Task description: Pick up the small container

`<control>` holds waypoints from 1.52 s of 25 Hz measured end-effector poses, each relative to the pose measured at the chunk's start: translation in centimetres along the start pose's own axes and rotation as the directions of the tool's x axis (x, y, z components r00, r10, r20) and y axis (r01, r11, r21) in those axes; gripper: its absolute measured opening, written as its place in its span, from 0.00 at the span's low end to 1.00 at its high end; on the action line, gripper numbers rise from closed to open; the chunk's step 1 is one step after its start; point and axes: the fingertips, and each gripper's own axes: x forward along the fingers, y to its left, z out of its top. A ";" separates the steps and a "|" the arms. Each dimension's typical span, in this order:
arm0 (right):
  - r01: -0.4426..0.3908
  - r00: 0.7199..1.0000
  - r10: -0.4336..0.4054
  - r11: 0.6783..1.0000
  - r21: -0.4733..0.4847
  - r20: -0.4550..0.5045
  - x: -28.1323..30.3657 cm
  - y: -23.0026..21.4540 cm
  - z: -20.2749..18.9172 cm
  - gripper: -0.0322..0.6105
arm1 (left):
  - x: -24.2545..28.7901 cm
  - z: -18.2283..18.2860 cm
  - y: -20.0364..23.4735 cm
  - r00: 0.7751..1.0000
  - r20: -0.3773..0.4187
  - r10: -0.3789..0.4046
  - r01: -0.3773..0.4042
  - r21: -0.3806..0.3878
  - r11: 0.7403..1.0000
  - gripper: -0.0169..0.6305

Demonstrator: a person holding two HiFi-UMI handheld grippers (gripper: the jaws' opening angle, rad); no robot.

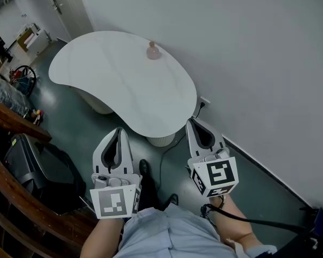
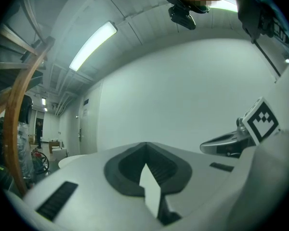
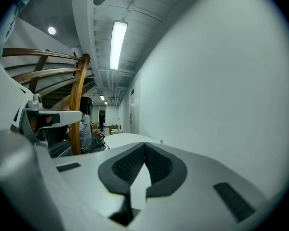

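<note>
A plain pale grey wall (image 1: 247, 63) fills the far and right side of what we see, and a dark green floor (image 1: 75, 112) runs along its foot. On that floor stands a white, kidney-shaped bench (image 1: 113, 85) with a smooth top. At the near left, a curved brown wooden railing (image 1: 11, 122) cuts across the corner.

Nearest to us, the left tongs (image 1: 118, 130) and the right tongs (image 1: 194, 123), both of white plastic with dark ribbed pads, hang side by side over the floor, pointing toward the bench's near edge. The left gripper view shows the left tongs clenched, the pads meeting at the tips with nothing between them. In the right gripper view we find the right tongs clenched and empty in the same way.

The small, pale pink container (image 1: 153, 51), round-bodied with a narrower top, stands upright on the far part of the bench, close to the wall-side edge and well apart from both tongs.
</note>
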 end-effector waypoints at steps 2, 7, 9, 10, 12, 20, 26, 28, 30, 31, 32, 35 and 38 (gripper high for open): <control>0.008 1.000 -0.008 1.000 0.000 -0.004 1.6 -0.3 0.1 0.05 | 1.7 -0.3 0.9 1.000 0.005 -0.010 0.010 -0.005 1.000 0.02; 0.036 0.999 -0.036 0.999 0.006 -0.004 6.3 -1.1 0.6 0.05 | 6.5 -0.8 2.6 0.998 0.015 -0.062 0.062 -0.012 0.998 0.02; 0.049 0.999 -0.049 0.999 0.008 -0.004 8.1 -1.3 1.0 0.05 | 8.3 -0.9 3.2 0.996 0.019 -0.085 0.086 -0.015 0.996 0.02; 0.055 0.998 -0.055 0.998 0.008 -0.003 8.9 -1.4 1.3 0.05 | 9.0 -0.9 3.5 0.995 0.022 -0.096 0.096 -0.015 0.995 0.02; 0.068 0.998 -0.068 0.998 0.004 0.003 10.4 -1.5 2.0 0.05 | 10.5 -0.7 4.3 0.993 0.035 -0.114 0.115 -0.015 0.993 0.02; 0.111 0.993 -0.109 0.993 -0.037 0.038 16.3 -2.2 4.9 0.05 | 15.6 -0.7 7.1 0.988 0.056 -0.147 0.153 -0.116 0.981 0.02; 0.129 0.990 -0.124 0.989 -0.072 0.063 18.0 -2.9 6.6 0.05 | 18.1 0.4 7.9 0.978 0.128 -0.165 0.177 -0.088 0.980 0.02; 0.129 0.990 -0.125 0.989 -0.070 0.060 18.1 -3.2 6.6 0.05 | 18.5 0.4 7.7 0.979 0.120 -0.164 0.176 -0.104 0.979 0.02; 0.125 0.991 -0.122 0.990 -0.065 0.057 18.4 -3.8 6.6 0.05 | 18.8 0.2 7.5 0.982 0.104 -0.160 0.171 -0.113 0.979 0.02; 0.121 0.992 -0.118 0.991 -0.062 0.055 18.5 -4.1 6.5 0.05 | 19.0 0.1 7.4 0.981 0.107 -0.161 0.171 -0.092 0.981 0.02; 0.114 0.992 -0.111 0.992 -0.060 0.052 18.8 -4.6 6.4 0.05 | 19.3 0.1 7.2 0.981 0.109 -0.160 0.168 -0.072 0.983 0.02; 0.083 0.996 -0.081 0.995 -0.051 0.030 19.9 -5.9 5.4 0.05 | 20.4 -0.3 6.8 0.988 0.089 -0.129 0.136 -0.070 0.988 0.02; 0.043 0.999 -0.043 0.998 -0.034 -0.001 21.1 -6.7 3.8 0.05 | 20.9 -1.3 6.4 0.996 0.020 -0.082 0.084 -0.137 0.987 0.02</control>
